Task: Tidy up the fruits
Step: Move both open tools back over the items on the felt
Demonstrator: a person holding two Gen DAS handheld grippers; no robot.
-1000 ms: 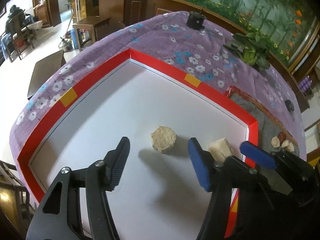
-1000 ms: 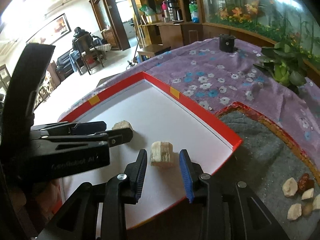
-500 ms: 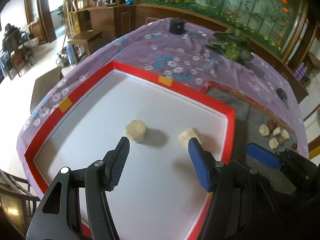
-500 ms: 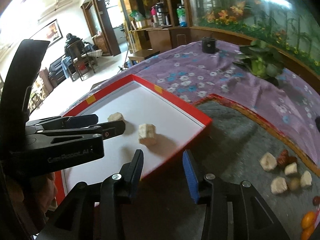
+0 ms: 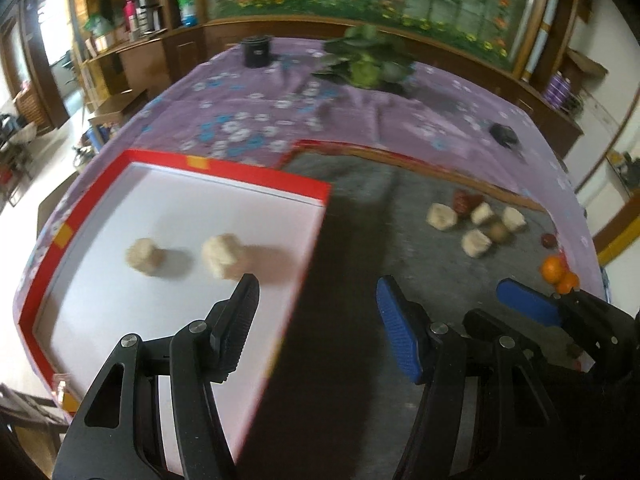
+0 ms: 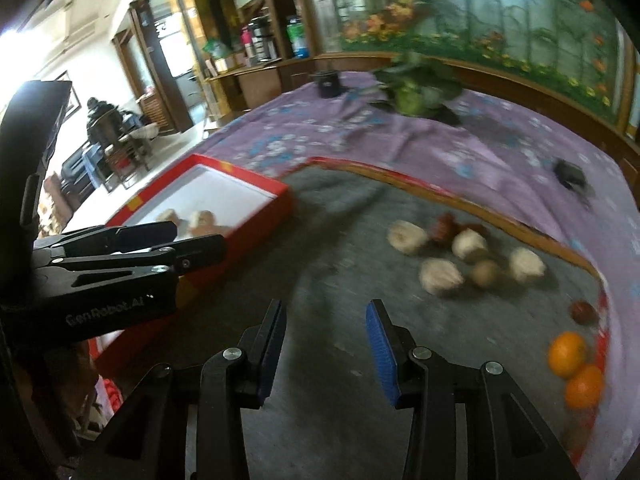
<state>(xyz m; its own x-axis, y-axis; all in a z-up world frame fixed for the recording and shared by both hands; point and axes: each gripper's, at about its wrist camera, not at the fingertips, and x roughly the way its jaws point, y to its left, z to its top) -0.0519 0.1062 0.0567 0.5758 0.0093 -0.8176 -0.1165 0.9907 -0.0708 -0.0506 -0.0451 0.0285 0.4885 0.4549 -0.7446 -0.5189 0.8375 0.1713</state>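
Observation:
A red-rimmed white tray [image 5: 256,174] holds two pale beige fruits [image 5: 145,255] [image 5: 224,255]; the tray also shows in the right wrist view [image 6: 256,186]. On the grey mat [image 5: 380,248] lies a cluster of pale fruits [image 5: 440,216] [image 6: 440,276], dark red ones [image 5: 464,200] and two oranges [image 5: 554,270] [image 6: 566,354]. My left gripper [image 5: 320,312] is open and empty over the tray's right edge. My right gripper [image 6: 328,340] is open and empty above the mat, short of the cluster.
A purple flowered cloth [image 5: 248,120] covers the table. A green plant [image 5: 368,68] and a black cup [image 5: 256,52] stand at the back. A small dark object [image 5: 504,134] lies at the right. The left gripper's body [image 6: 112,280] fills the left of the right wrist view.
Both grippers have swung right, away from the tray towards the mat. The fruit that sat between the right gripper's fingers now lies free in the tray. Both stay open.

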